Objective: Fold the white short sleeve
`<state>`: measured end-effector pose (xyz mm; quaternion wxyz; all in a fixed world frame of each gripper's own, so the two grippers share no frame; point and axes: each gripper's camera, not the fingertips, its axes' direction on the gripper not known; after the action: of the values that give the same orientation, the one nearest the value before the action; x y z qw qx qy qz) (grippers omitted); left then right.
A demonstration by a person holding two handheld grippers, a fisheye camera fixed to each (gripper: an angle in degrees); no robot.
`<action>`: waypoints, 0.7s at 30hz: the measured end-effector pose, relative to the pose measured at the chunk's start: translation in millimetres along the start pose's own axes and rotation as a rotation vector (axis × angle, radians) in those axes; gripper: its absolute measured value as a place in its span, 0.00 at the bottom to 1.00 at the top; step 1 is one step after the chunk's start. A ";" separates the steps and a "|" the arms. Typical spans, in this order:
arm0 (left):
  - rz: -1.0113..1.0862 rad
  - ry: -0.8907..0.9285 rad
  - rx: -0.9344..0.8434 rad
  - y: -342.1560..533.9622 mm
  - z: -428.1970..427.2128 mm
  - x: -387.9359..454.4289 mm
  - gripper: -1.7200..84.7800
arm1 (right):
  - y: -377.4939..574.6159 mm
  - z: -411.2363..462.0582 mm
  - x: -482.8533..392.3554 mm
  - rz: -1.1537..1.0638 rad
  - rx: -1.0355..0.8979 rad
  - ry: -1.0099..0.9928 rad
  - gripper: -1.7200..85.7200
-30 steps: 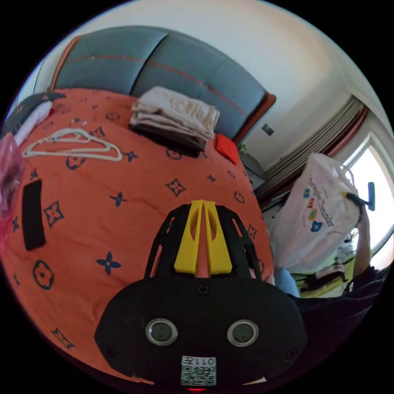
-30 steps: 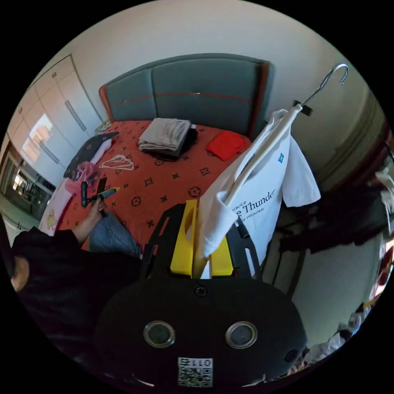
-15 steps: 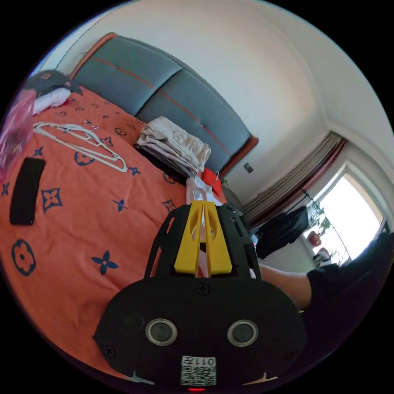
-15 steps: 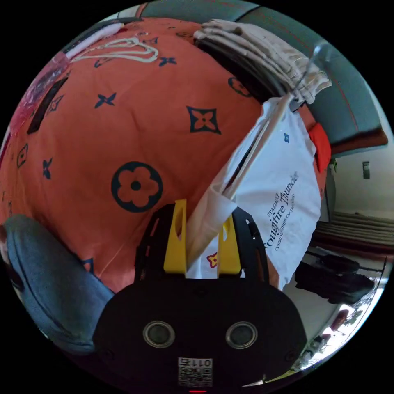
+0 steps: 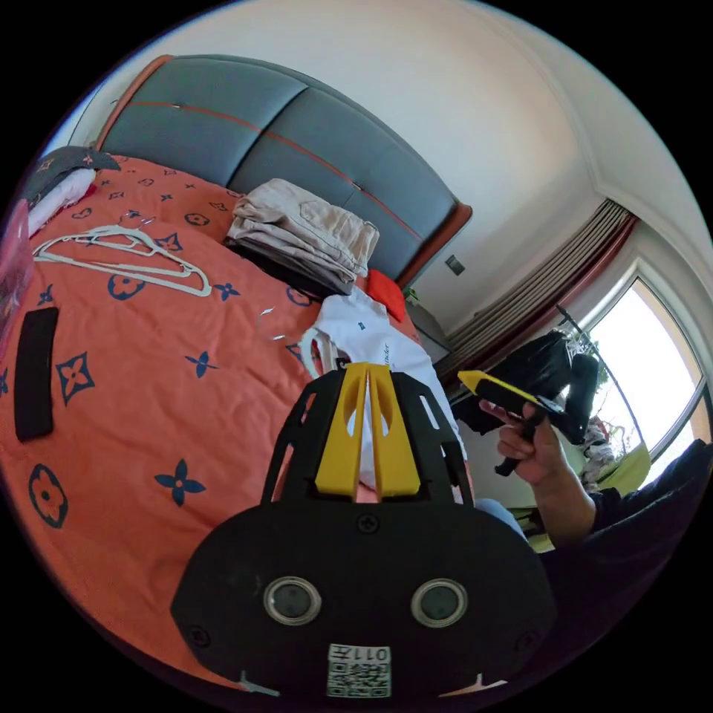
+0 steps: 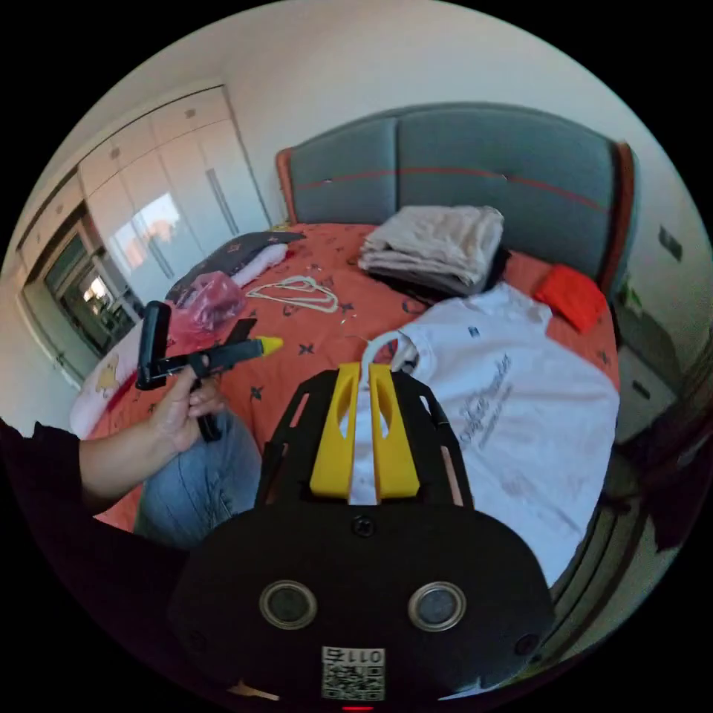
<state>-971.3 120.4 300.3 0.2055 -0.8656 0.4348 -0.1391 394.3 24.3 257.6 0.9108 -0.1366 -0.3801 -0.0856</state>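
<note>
Both grippers' fingers (image 6: 391, 416) hang above the white short sleeve (image 6: 512, 416), apart.

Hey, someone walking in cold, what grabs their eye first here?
The orange bedspread with dark flower prints, and the white short sleeve shirt lying spread on it near the bed's edge, a hanger still in its neck. Behind it, a stack of folded beige clothes sits by the grey headboard.

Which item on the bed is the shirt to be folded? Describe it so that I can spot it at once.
Start at the grey headboard and come down past the stack of beige folded clothes. The white shirt lies spread on the orange bedspread just below, beside a small red cloth. It alone is unfolded, with dark lettering.
</note>
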 end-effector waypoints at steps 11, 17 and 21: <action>-0.297 0.084 -0.414 -32.1 105.4 -34.9 0.26 | 125.8 40.5 52.6 0.214 -0.037 0.344 0.07; -0.545 -0.028 -0.334 -8.6 141.0 -42.7 0.20 | 143.0 75.8 62.6 0.206 -0.116 0.298 0.06; -0.599 -0.188 -0.259 -4.2 139.6 -40.9 0.09 | 142.3 91.9 69.9 0.188 -0.155 0.293 0.06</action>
<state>-933.7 188.5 177.4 0.0833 -0.9829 0.1542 -0.0566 418.5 184.5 343.4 0.9471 -0.2275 -0.2214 -0.0483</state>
